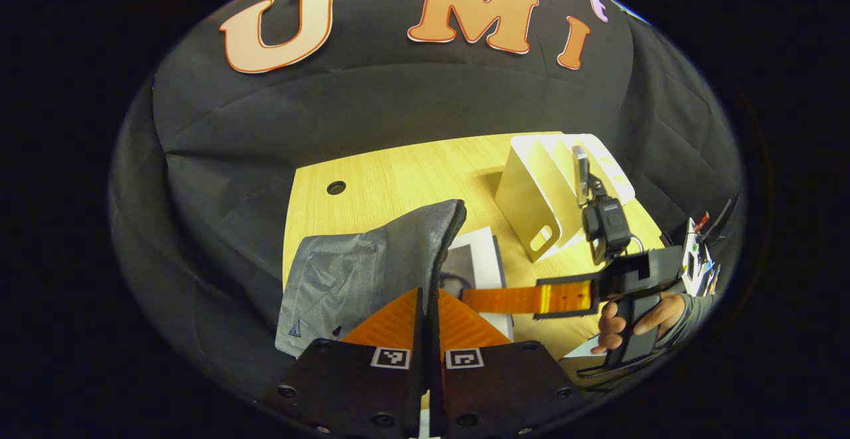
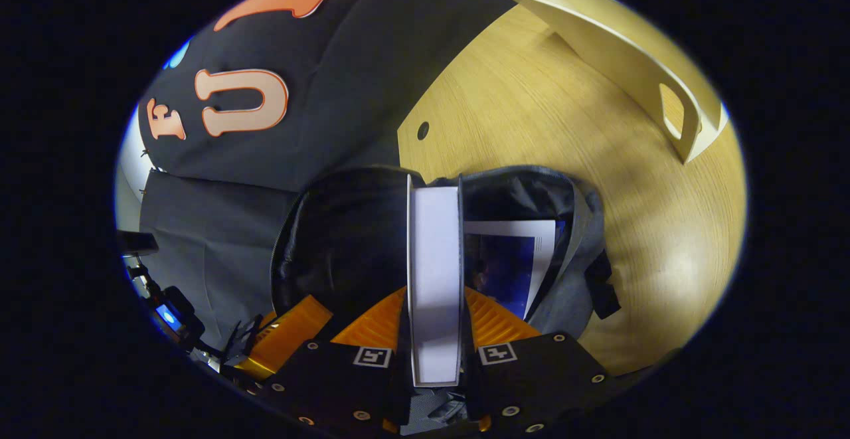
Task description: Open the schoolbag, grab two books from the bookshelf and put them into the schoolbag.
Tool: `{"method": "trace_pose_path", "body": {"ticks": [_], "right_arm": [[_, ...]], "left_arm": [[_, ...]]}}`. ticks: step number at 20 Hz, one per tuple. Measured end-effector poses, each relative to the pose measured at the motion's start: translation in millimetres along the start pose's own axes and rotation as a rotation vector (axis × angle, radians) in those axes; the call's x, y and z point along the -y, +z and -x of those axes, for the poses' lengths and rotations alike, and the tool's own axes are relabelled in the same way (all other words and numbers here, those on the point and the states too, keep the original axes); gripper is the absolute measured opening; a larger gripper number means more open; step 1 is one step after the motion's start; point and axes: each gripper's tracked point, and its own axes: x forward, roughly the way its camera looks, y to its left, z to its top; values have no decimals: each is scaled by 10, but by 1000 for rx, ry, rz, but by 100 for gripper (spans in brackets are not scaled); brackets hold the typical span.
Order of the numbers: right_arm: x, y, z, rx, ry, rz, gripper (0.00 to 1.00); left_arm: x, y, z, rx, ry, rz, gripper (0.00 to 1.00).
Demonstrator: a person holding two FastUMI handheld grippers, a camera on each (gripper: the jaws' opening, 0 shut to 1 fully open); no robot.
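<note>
Your right gripper (image 2: 435,333) is clamped on a white book (image 2: 435,273), its lower end cut off between the fingers, over the open schoolbag (image 2: 578,279), where a blue book (image 2: 508,260) sits half hidden. Your left gripper (image 1: 425,319) pinches the bag's zipper edge (image 1: 451,240), jaws nearly together. Farther off on the wooden table (image 2: 564,127) stands the white bookshelf (image 1: 538,200), partly blocked by the other gripper.

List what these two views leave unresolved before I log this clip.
- Left gripper view: the left gripper pinches the schoolbag flap, which hides the bag's inside.
- Right gripper view: the held book covers part of the book already in the bag; its cover is too dark to make out.
- Right gripper view: the bookshelf is cut off by the edge, so its slots are unseen.
</note>
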Motion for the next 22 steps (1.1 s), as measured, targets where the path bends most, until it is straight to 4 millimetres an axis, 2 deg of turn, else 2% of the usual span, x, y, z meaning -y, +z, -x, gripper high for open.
{"method": "trace_pose_path", "body": {"ticks": [3,4,8,9,10,12,14,15,16,22], "right_arm": [[-39,-57,-128,-12,-3,36,35],[9,-123,-207,-20,-5,36,36],[94,-143,-395,-52,-59,52,41],[57,-99,-357,-71,-79,66,35],[68,-111,-340,-86,-99,87,48],[134,-94,-287,-108,-137,130,55],[138,-11,-183,-95,-154,158,76],[161,38,-131,-84,-171,165,76],[154,80,-39,-69,-180,167,96],[40,518,385,60,-178,186,98]], "left_arm": [[86,62,-33,-1,-7,-20,5],[92,52,-12,1,-10,-22,5],[87,17,-2,-1,-25,-1,5],[69,14,1,1,-25,6,5],[54,25,8,5,-26,9,5],[-13,2,19,10,-16,12,6],[-58,-39,14,13,-14,26,5],[-55,-58,17,12,-18,33,6],[-60,-50,31,15,-19,39,6],[16,-139,35,5,-47,56,8]]}}
